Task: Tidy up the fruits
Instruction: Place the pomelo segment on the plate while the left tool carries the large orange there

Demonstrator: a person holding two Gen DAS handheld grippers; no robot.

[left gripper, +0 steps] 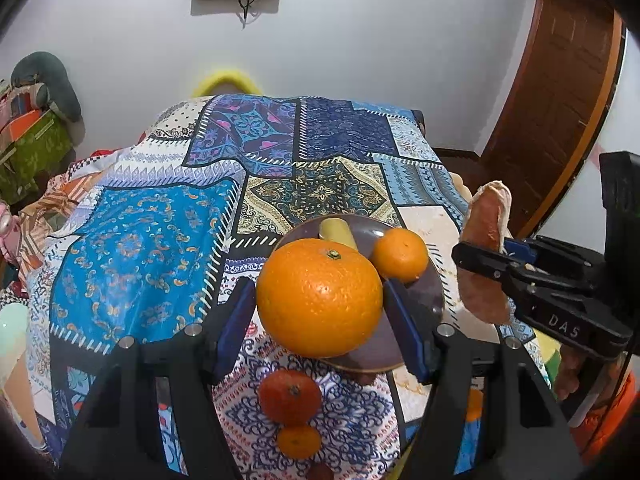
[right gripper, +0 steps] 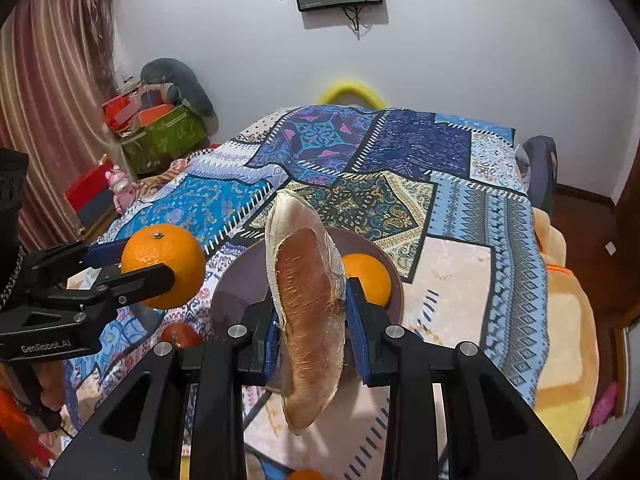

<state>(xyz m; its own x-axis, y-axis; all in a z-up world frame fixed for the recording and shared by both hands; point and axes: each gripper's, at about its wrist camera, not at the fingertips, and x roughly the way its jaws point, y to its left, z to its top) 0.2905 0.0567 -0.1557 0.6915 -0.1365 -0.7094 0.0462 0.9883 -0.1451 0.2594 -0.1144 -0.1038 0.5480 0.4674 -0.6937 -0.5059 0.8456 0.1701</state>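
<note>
My left gripper (left gripper: 320,304) is shut on a large orange (left gripper: 319,298) and holds it above the near rim of a dark round plate (left gripper: 424,296). The plate holds a small orange (left gripper: 401,255) and a yellow banana (left gripper: 338,232). My right gripper (right gripper: 312,320) is shut on a long brown and cream fruit (right gripper: 308,300), held upright above the plate (right gripper: 240,280). That fruit also shows in the left wrist view (left gripper: 486,220). The large orange shows at the left of the right wrist view (right gripper: 163,266).
A reddish tangerine (left gripper: 290,396) and a small orange (left gripper: 299,442) lie on the patchwork cloth (left gripper: 140,248) in front of the plate. Boxes (right gripper: 160,128) stand at the far left by the curtain. A wooden door (left gripper: 560,100) is at the right.
</note>
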